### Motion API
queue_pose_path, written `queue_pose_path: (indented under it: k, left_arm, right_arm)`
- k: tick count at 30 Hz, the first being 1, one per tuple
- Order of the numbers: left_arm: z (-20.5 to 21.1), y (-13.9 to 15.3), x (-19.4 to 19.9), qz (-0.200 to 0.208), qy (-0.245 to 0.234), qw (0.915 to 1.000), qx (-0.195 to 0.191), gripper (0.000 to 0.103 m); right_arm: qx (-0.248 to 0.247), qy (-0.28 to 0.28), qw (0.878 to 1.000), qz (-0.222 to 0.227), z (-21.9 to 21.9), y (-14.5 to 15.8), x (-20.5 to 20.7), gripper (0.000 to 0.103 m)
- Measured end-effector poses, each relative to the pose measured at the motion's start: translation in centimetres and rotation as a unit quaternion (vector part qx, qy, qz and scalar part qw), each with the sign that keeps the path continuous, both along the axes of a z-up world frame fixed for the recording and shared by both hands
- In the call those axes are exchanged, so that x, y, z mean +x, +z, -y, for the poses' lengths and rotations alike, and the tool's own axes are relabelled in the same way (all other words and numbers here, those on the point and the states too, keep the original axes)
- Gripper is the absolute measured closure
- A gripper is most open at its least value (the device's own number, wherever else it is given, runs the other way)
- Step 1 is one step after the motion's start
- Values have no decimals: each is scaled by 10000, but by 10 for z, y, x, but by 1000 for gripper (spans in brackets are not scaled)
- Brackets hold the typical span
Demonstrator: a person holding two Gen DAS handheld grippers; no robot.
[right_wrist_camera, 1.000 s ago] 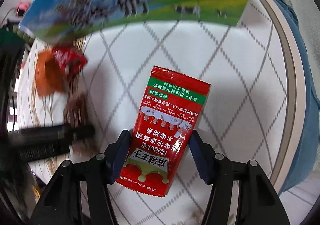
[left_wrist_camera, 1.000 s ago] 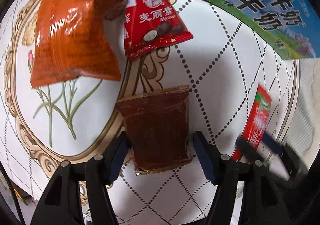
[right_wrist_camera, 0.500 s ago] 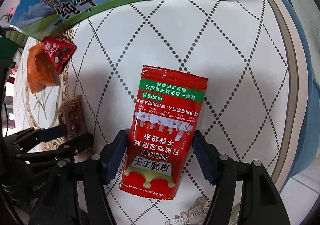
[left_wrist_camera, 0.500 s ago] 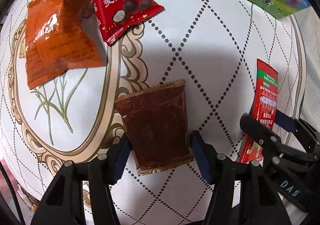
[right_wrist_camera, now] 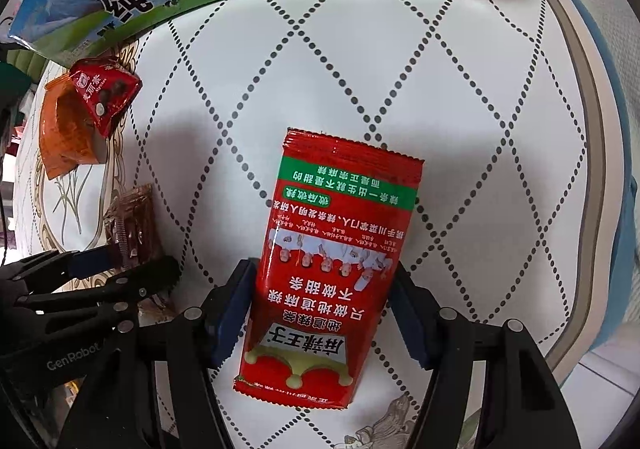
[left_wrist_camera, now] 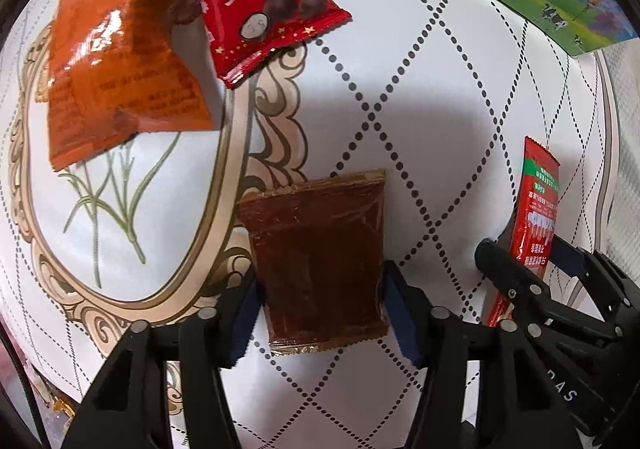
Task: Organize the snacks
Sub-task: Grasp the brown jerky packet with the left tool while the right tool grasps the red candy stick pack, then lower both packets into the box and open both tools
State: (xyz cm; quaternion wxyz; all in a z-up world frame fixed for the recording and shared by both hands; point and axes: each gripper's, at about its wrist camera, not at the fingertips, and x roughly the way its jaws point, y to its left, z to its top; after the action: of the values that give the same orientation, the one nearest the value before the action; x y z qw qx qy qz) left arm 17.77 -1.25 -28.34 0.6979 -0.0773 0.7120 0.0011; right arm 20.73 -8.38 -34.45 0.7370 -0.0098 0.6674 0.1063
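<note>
The brown packet [left_wrist_camera: 320,261] is being hugged between the fingers of the left claw [left_wrist_camera: 320,309], and the red packet [right_wrist_camera: 332,281] between the fingers of the right claw [right_wrist_camera: 324,313]. Both claws are pressing on the sides. The packets are probably light, soft and slippery, so the middle is being squeezed gently above the surface [left_wrist_camera: 440,129].

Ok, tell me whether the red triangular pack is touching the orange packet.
Touching. The left wrist view shows the red pack lying over the orange packet at its upper right corner, with no gap between them.
</note>
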Motion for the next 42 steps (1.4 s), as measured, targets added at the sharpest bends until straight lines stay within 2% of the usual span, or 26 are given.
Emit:
queue_pose_path:
  k: [6, 13, 18, 21, 23, 25, 28, 31, 32, 34, 36, 39, 42]
  left_arm:
    - [-4, 14, -13, 89, -71, 9999, 7, 50]
    - [5, 40, -10, 320, -212, 9993, -29, 50]
    - [7, 61, -9, 508, -277, 9983, -86, 50]
    - [7, 67, -3, 512, -299, 9981, -151, 50]
    - [5, 54, 3, 259, -291, 9987, -341, 50]
    - [-2, 25, 7, -313, -44, 9967, -754, 48]
    - [-14, 9, 10, -412, 361, 9930, -1045, 44]
    - [-14, 9, 12, -416, 399, 9939, -939, 45]
    - [-11, 9, 11, -380, 331, 9955, -800, 49]
    - [-6, 15, 9, -278, 246, 9972, -644, 50]
    - [-4, 20, 7, -198, 179, 9981, -564, 50]
    - [3, 40, 9, 4, 19, 9989, -459, 50]
    - [2, 68, 10, 239, -52, 9979, -607, 50]
  right_arm:
    - [116, 36, 9998, 186, 3, 11, -7, 45]
    - [395, 55, 9989, 255, 10, 30, -16, 47]
    - [561, 83, 9977, 377, 9, 55, -16, 47]
    - [508, 185, 9977, 409, 9, 64, -17, 47]
    - [345, 303, 9986, 251, 7, 56, -12, 47]
    - [172, 293, 9994, -91, 7, 41, -5, 45]
    - [67, 259, 9995, -142, 8, 30, -1, 37]
    - [20, 211, 9997, -89, 3, 25, -2, 35]
    - [-1, 175, 9998, -45, 0, 25, -2, 35]
    - [-60, 233, 9997, 66, -5, 21, -6, 38]
    - [-9, 262, 9995, 172, -7, 25, -12, 48]
    - [182, 213, 9992, 267, 2, 40, -14, 52]
    - [432, 178, 9982, 378, 12, 66, -18, 52]
